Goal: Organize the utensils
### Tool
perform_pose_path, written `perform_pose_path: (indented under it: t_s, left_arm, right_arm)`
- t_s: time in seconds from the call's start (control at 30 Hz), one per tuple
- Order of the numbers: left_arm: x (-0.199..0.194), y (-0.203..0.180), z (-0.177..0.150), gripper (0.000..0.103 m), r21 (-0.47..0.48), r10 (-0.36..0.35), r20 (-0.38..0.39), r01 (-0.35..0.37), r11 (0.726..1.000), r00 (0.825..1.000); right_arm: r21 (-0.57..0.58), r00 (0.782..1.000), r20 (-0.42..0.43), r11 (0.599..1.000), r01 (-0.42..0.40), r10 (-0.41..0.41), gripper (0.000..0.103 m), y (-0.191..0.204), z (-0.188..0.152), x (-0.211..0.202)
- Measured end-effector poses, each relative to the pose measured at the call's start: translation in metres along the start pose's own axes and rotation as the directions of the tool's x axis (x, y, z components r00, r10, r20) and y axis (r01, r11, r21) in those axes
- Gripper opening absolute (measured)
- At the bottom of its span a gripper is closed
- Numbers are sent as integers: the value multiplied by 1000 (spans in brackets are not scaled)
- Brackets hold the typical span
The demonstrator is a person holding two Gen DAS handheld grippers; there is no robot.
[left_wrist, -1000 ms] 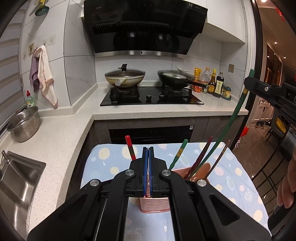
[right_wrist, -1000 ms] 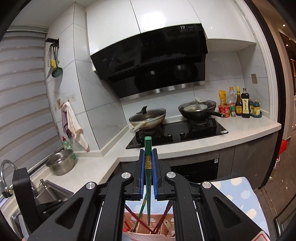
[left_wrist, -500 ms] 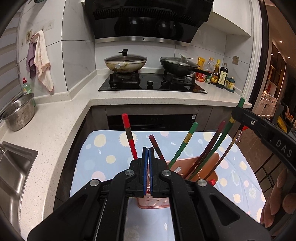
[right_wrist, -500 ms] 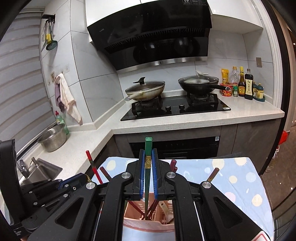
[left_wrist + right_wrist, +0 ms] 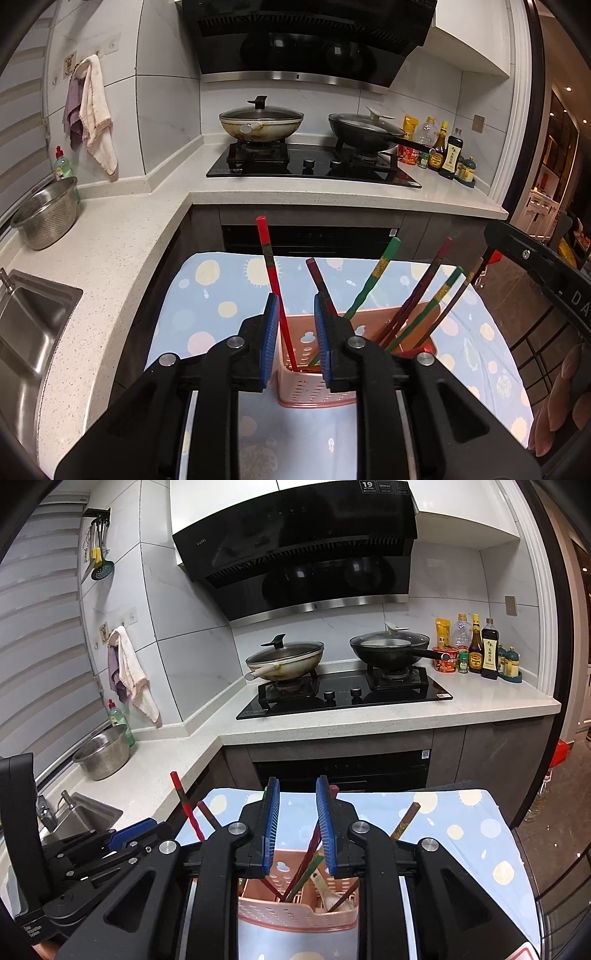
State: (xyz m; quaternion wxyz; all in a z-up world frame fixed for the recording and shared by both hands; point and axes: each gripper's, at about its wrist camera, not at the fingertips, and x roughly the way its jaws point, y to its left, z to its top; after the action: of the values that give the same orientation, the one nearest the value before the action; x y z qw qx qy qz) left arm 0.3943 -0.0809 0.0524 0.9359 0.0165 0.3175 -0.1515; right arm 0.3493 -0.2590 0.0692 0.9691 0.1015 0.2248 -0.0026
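Note:
A pink perforated basket (image 5: 317, 373) stands on the blue dotted cloth (image 5: 207, 295) and holds several coloured chopsticks. My left gripper (image 5: 295, 317) is just above its near rim and its jaws are opening. The red chopstick (image 5: 269, 266) stands loose between the blue pads, and a dark red chopstick (image 5: 317, 277) leans by the right pad. My right gripper (image 5: 297, 808) hovers over the same basket (image 5: 295, 912) with its jaws opening and nothing pressed between the pads. The green chopstick (image 5: 304, 875) lies down in the basket beside a white spoon (image 5: 327, 886).
A speckled counter (image 5: 122, 236) wraps the left and back, with a sink (image 5: 29, 325) and a steel colander (image 5: 46, 214). Two woks sit on the hob (image 5: 310, 162), with bottles (image 5: 448, 155) to the right. A person's hand (image 5: 561, 398) is at the right edge.
Both grippers sank toward the basket. Both pairs of pads, shut before, have parted. The green chopstick slid out of the right gripper into the basket.

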Motion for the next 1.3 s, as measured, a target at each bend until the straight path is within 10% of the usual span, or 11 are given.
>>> perform_pose_path:
  t_s: [0.83,1.3]
  left_arm:
    - [-81,-12,-55,59,-20,34,15,-34,999,999]
    - [-115,-21,-100,88,-51,76,13,-75,996,997]
  right_arm:
    - [-49,988,-153,998,27,-34,36,16,-80,-86]
    - [-75,981,-173,994,78,-90,65,21,-115,-116]
